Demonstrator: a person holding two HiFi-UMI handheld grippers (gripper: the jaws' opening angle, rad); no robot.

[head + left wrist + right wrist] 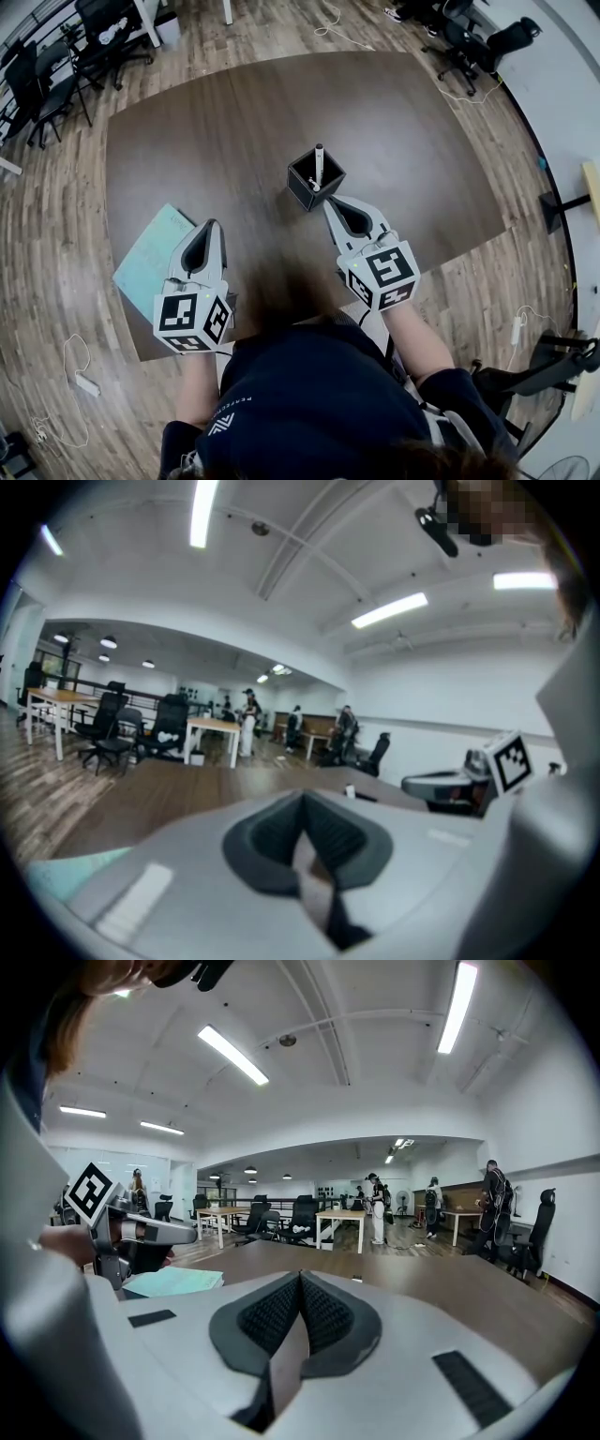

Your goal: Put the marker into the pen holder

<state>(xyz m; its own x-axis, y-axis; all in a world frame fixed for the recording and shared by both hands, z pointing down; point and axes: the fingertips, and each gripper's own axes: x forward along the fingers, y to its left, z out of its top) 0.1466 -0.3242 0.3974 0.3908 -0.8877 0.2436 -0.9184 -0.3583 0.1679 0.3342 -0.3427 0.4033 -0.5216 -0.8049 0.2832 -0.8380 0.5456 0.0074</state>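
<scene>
A black square pen holder stands near the middle of the dark wooden table. A white marker with a dark tip stands upright inside it. My right gripper is just in front of the holder, on its near right side, with its jaws shut and nothing between them. My left gripper rests further left over the table, its jaws also shut and empty. In the left gripper view the right gripper's marker cube shows at the right.
A pale green notebook lies at the table's near left edge, partly under my left gripper. Office chairs and desks stand on the wood floor beyond the table. Cables lie on the floor. Several people stand in the far background.
</scene>
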